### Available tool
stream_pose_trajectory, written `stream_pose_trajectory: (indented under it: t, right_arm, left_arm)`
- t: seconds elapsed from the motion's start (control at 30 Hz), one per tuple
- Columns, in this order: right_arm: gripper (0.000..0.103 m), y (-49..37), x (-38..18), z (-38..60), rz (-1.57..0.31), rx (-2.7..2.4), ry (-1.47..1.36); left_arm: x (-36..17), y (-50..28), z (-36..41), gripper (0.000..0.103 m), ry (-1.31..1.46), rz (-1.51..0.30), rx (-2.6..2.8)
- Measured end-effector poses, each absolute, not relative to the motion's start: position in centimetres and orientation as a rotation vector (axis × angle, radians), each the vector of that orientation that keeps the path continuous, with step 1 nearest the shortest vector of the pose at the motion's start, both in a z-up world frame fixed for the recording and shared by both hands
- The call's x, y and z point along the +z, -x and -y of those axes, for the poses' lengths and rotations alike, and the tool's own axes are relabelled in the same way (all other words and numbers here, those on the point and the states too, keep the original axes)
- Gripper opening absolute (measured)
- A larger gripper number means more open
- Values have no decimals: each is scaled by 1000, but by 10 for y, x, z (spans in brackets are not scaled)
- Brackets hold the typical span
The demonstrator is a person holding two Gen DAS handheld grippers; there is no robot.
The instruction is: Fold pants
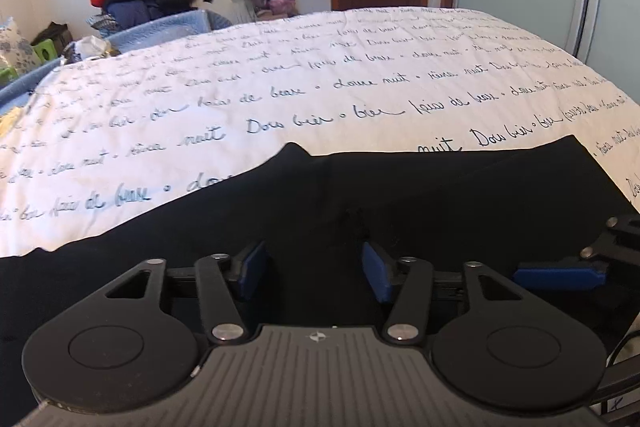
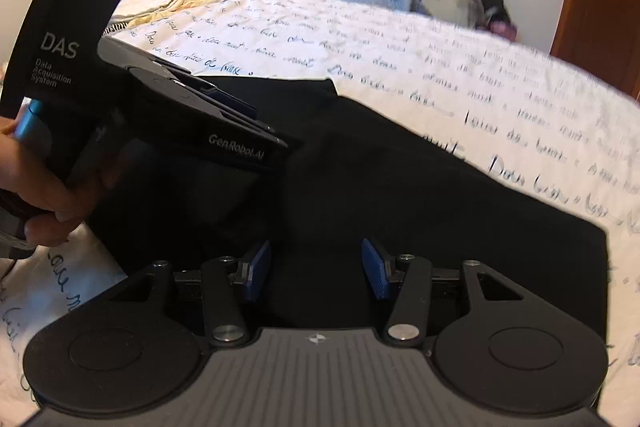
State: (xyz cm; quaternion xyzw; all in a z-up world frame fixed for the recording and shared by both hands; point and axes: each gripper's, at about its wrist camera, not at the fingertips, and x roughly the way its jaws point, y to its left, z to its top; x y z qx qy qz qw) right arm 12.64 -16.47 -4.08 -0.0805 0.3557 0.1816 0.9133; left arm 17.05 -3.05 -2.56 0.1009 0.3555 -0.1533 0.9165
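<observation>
**Both grippers open over dark pants on the bed**

Left wrist view: the left hand-held gripper (image 1: 314, 273) hovers with blue pads partly apart and nothing between them, above the black fabric pants (image 1: 400, 195) lying flat along the near edge of the bed with the white script-printed cover (image 1: 280, 75).

Right wrist view: the right hand-held gripper (image 2: 316, 273) is likewise partly open and empty over the pants. A fold seems just laid; the next move likely calls for regrasping an edge.
</observation>
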Motion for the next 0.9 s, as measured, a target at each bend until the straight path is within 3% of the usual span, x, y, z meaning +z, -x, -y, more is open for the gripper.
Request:
stream_pose_trajectory:
  t: [0.17,0.3,0.6,0.9]
  right_arm:
    - [50,-122,-41,164,-711,380,183]
    - [50,-121,-44,158,-729,370,214]
    - [50,-119,-39,143,-730,347,279]
    - [50,-104,-12,92,-589,413,382]
  left_arm:
    - [-19,-161,20,79,-216,-701,-265]
    - [-17,-154,9,86,-236,-677,-201]
    - [-16,-151,-25,87,-151,-694,-132]
    - [-6,-136,-76,89,-77,-683,-28]
